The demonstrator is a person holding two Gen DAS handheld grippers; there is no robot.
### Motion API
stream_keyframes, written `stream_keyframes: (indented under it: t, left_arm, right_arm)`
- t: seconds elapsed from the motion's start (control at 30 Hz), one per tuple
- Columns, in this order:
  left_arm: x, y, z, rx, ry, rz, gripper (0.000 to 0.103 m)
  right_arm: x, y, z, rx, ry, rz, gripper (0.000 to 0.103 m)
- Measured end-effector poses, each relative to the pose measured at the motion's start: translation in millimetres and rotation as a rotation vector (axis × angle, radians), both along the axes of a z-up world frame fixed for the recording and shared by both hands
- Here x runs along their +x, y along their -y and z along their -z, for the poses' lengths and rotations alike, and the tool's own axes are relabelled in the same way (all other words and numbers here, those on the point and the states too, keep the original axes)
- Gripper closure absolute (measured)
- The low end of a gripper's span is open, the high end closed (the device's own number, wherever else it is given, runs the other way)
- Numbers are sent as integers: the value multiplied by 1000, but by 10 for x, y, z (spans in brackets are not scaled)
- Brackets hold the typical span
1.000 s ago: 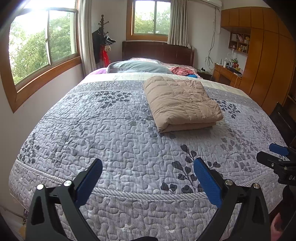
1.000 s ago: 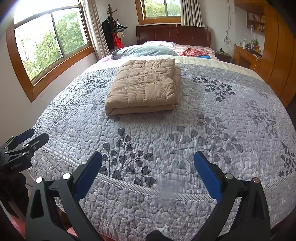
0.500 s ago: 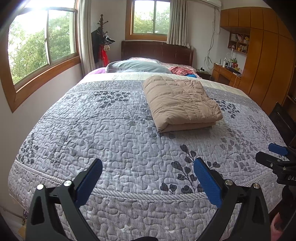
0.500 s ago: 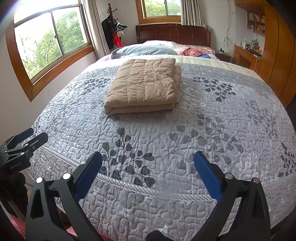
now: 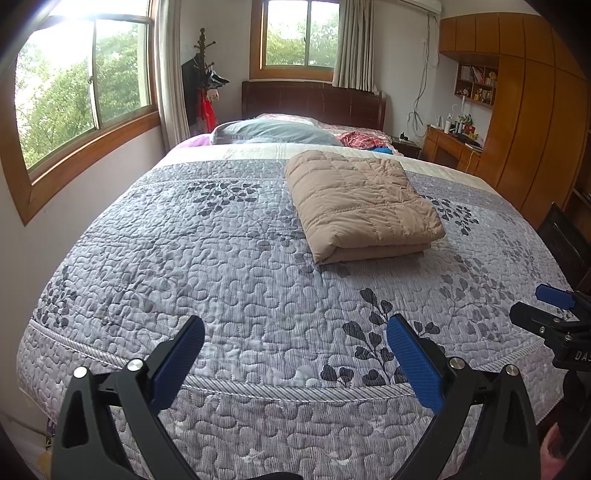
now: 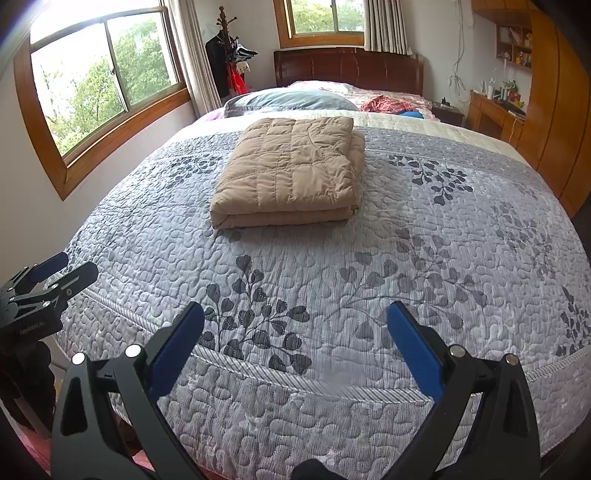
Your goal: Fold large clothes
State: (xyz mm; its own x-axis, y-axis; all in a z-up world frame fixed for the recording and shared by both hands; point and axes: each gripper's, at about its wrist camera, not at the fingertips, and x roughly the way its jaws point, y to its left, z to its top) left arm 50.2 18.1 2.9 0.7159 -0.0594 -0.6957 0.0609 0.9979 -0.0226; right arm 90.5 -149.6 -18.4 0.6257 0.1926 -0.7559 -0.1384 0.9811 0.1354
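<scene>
jacket (image 5: 360, 201), tan and quilted, folded into a thick rectangle, lies flat on the grey leaf-print quilt (image 5: 229, 266) that covers the bed; it sits toward the far half of the bed, short of the pillow (image 5: 275, 132) and the headboard (image 5: 314, 103), well apart from both grippers; left view: left gripper (image 5: 295, 347) over the near edge of the quilt, jaws wide apart, blue pads (image 5: 177, 360) facing each other with nothing between them; right gripper (image 5: 546, 314) enters at the right margin, only partly seen from the side; right view: right gripper (image 6: 295, 338) likewise over the near edge of the bed, jaws wide apart and holding nothing, pads (image 6: 415, 350) blue; left gripper (image 6: 48, 284) shows at the left margin, beside the bed corner, seen side-on; jacket (image 6: 291, 173) in this view lies left of centre, its folded edge toward the camera, layers stacked evenly; background: two wood-framed windows, one on the left wall (image 5: 85, 96) and one above the headboard (image 5: 301, 35); coat stand (image 5: 203, 77) in the corner between them, hung with dark and red items; red patterned cloth (image 5: 360, 139) near the pillow; wooden wardrobe (image 5: 535, 122) and desk (image 5: 452, 147) along the right wall, small items on the desk too small to identify.
</scene>
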Motion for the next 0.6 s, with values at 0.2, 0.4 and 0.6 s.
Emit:
stream_keyframes:
  t: [0.2,0.4,0.6]
  left_arm:
    - [20,-17,11,-3,-5,4,4]
    - [32,-30,38,-8,-8,9,4]
    - [45,-51,50,-12,-16,7,4]
  right_arm:
    - [24,9,25,-4,-8,-4,5]
    - [41,6,55,-5,-17,-7,5]
    - [63,8,77,-3,-22,-6,5]
